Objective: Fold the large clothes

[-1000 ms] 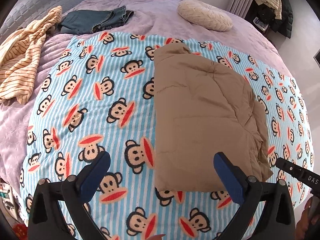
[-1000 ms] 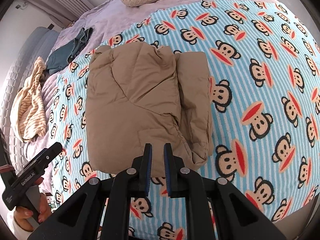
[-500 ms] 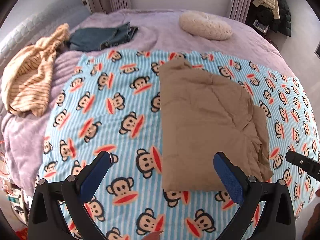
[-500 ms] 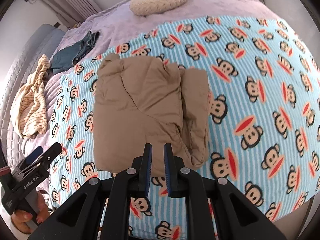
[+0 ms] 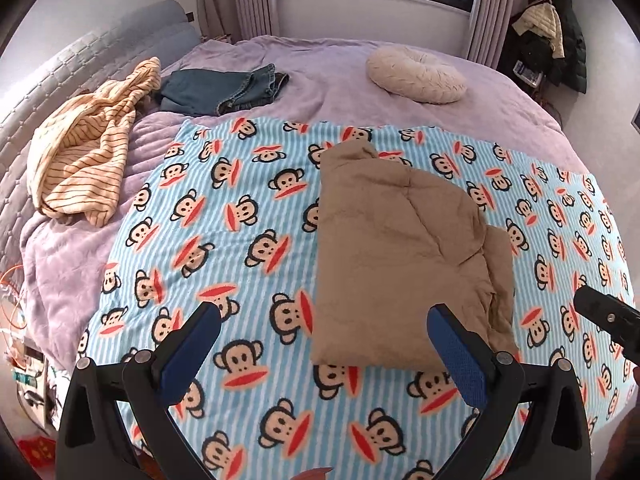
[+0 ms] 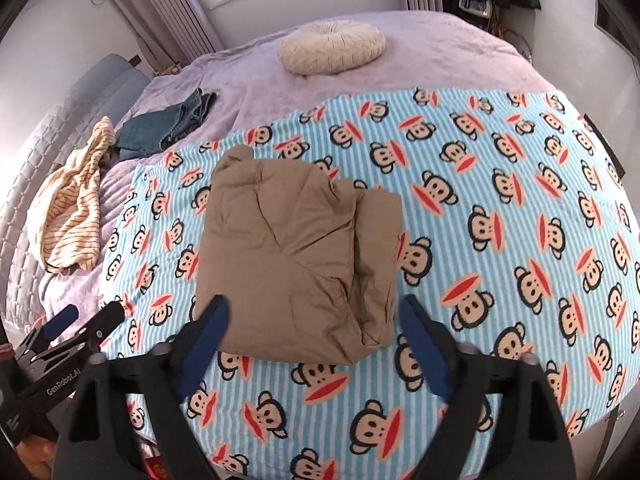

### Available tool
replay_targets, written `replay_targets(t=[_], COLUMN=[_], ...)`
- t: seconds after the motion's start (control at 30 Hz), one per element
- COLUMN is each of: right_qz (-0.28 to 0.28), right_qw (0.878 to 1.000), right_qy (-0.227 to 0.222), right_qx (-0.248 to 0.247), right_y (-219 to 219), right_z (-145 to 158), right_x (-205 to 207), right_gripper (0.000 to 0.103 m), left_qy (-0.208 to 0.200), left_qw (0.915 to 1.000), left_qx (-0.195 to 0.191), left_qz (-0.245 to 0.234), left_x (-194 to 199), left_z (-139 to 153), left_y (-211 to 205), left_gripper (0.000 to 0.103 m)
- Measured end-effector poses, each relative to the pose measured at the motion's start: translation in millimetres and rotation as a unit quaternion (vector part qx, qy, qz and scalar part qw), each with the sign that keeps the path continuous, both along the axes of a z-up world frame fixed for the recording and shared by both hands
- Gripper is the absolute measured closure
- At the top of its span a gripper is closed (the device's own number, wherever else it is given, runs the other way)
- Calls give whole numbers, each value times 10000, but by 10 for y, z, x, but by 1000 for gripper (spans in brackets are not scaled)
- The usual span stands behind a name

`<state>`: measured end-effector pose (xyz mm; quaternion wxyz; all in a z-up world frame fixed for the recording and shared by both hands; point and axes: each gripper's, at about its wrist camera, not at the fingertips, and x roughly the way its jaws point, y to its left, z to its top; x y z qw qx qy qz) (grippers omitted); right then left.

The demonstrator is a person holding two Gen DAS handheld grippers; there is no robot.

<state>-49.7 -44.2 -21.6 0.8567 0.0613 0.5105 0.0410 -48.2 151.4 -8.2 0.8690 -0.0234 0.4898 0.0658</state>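
A tan padded garment (image 5: 404, 256) (image 6: 296, 256) lies folded into a thick rectangle on the blue striped monkey-print blanket (image 5: 224, 216) (image 6: 500, 208). My left gripper (image 5: 324, 320) hangs above the blanket's near edge, open, nothing between its blue pads; the garment's near edge lies beyond its right finger. In the right wrist view my right gripper (image 6: 314, 316) hovers over the garment's near edge, its jaws opening wide and blurred, holding nothing. Each gripper shows at the edge of the other's view: the right gripper (image 5: 608, 316), the left gripper (image 6: 68, 336).
A striped cream garment (image 5: 84, 152) and folded jeans (image 5: 220, 88) lie at the far left on the purple bedspread (image 5: 340, 76). A round cream cushion (image 5: 416, 76) sits at the back. Dark coats (image 5: 556, 28) hang at the far right; a window is behind.
Both grippers have risen and drawn back, so more of the bed and room shows. The right gripper's jaws went from shut to wide apart. The folded garment has not moved.
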Motion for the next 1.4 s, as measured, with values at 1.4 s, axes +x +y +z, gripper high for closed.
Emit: replay_targets(t=[1.4], right_qz=[-141], right_qw=[9983], right_qy=[-131], right_qx=[-544], right_y=[89], right_z=[159], right_x=[-193], right_gripper=[0], left_qy=[-165], left_qw=[9998], left_qx=[-64], left_qz=[-29], left_x=[-159], left_z=[193], left_y=[15], left_gripper=[0])
